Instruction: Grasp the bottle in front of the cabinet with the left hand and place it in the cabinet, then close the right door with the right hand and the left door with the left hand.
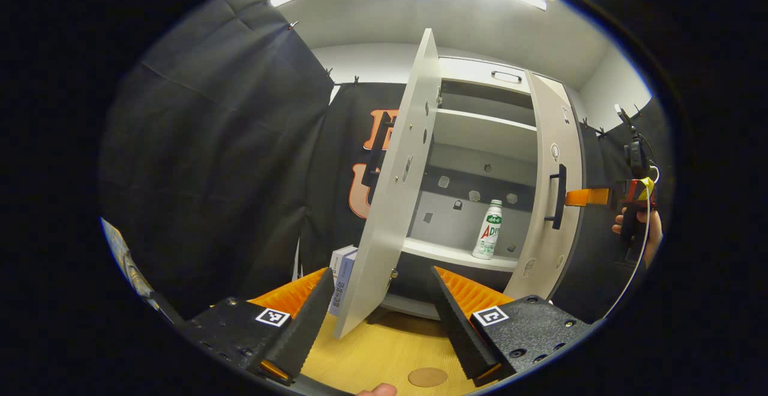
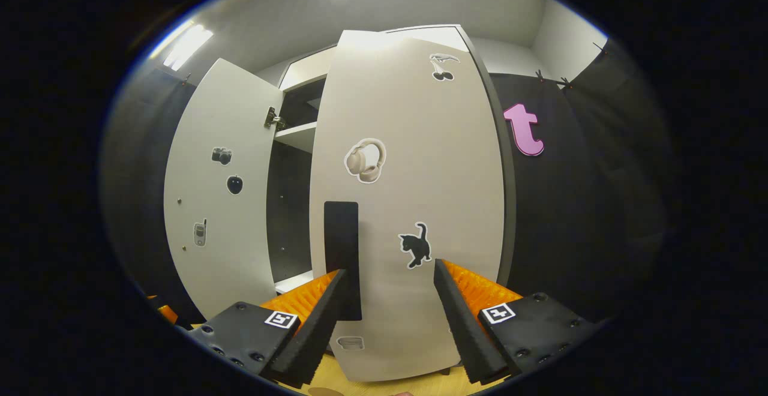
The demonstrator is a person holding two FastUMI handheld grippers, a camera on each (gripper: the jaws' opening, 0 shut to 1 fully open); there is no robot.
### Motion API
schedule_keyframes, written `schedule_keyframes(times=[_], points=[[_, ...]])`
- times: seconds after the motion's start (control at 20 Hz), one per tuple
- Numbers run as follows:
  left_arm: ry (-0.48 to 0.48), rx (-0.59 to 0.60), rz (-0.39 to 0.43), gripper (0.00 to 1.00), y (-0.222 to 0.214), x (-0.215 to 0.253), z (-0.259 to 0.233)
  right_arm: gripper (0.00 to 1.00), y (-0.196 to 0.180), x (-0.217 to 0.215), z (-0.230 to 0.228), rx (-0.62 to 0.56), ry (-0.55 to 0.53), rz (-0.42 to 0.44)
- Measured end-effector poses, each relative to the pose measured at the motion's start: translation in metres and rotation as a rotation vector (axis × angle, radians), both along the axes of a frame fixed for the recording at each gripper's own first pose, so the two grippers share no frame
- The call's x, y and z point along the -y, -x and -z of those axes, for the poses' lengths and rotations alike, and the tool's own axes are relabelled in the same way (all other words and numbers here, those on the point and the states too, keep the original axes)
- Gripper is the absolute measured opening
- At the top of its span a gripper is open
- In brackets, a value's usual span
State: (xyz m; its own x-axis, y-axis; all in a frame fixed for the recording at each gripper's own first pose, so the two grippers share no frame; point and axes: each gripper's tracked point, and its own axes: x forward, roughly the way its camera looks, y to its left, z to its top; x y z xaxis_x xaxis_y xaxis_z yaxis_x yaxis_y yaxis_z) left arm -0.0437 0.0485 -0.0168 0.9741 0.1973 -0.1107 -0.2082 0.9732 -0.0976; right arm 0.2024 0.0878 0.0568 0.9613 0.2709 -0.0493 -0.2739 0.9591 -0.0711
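A white bottle (image 1: 489, 229) with a green cap stands upright on the middle shelf inside the white cabinet (image 1: 480, 129). My left gripper (image 1: 381, 309) is open and holds nothing, a little back from the cabinet. The edge of the open left door (image 1: 393, 192) stands just ahead of it. The right door (image 1: 543, 252) is swung partway in; my right gripper (image 1: 585, 197), held by a hand, reaches to it beside the black handle (image 1: 558, 197). In the right gripper view the right gripper (image 2: 387, 303) is open against the right door (image 2: 420, 168), with the handle (image 2: 342, 246) by its left finger.
A small white and blue box (image 1: 343, 276) stands on the wooden table (image 1: 384, 354) left of the cabinet, behind the left door. A brown round disc (image 1: 427, 377) lies on the table near me. The left door (image 2: 210, 144) carries stickers and stands wide open.
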Motion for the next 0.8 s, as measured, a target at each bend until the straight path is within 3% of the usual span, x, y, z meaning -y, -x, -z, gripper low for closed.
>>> schedule_keyframes(times=[0.4,0.45,0.8], points=[[-0.025,0.014,-0.109,0.99,0.006,-0.027,-0.004,0.95,-0.034,-0.026,0.011,0.01,0.008,-0.001],[-0.026,0.015,-0.12,0.95,0.007,-0.03,-0.004,0.95,-0.038,-0.03,0.013,0.01,0.01,0.0],[-0.029,0.002,-0.165,0.96,0.007,-0.049,-0.005,0.95,-0.061,-0.04,0.018,-0.009,-0.017,-0.016]])
